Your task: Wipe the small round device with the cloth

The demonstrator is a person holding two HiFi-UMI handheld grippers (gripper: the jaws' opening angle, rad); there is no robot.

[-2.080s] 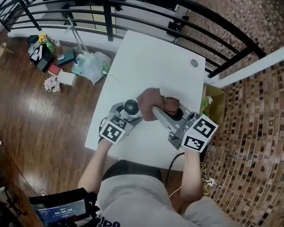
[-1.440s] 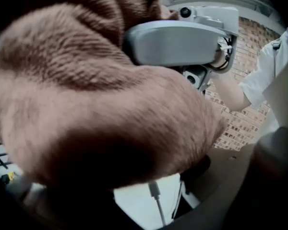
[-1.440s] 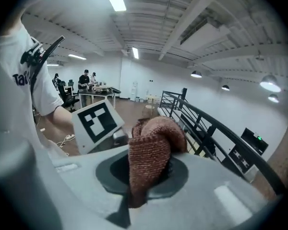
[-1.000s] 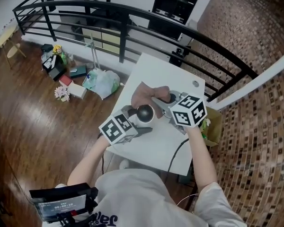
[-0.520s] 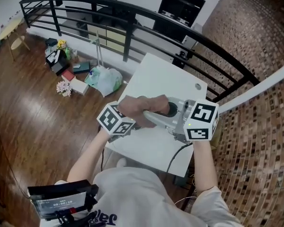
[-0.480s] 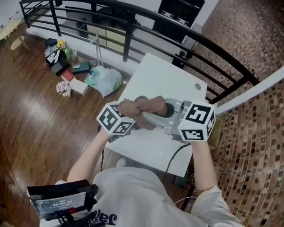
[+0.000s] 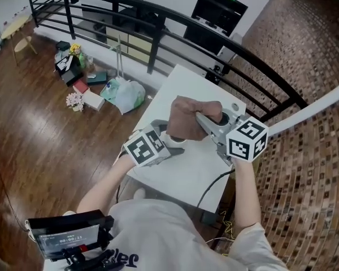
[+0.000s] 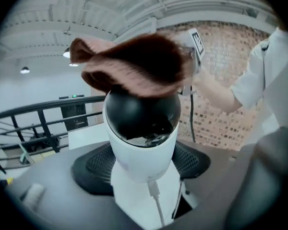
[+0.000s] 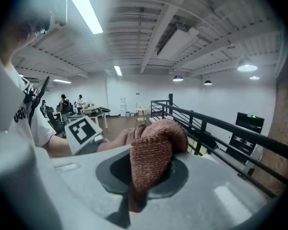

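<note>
Wiping job: a person at a white tabletop (image 7: 185,174) works w/ two hand-held grippers, one per hand. The left hand-held gripper (image 7: 168,139) is clenched on the device (image 8: 141,128). Its black pads press the white body from both sides, dark dome up, w/ a white cable (image 8: 156,202) plugged in low on the front.

The right hand-held gripper (image 7: 207,122), reaching in from the right, is clamped on the cloth (image 8: 134,63), a reddish-brown knit bunched betw. its jaws. In the left gripper view the cloth lies across the top of the dome, touching it, w/ one edge sticking out to the left.

In the head view the cloth covers the device completely, so only knit shows betw. the two marker cubes, over the tabletop. Whether the device's base touches the tabletop can't be told. In the right gripper view the cloth fills the gap betw. the jaws, a tail hanging below, and the left hand-held gripper's cube sits just beyond it.

Bkgd: a black railing (image 7: 158,24) past the tabletop's far edge, a wood floor (image 7: 39,129) at left and a brick wall (image 8: 230,47) behind the person.
</note>
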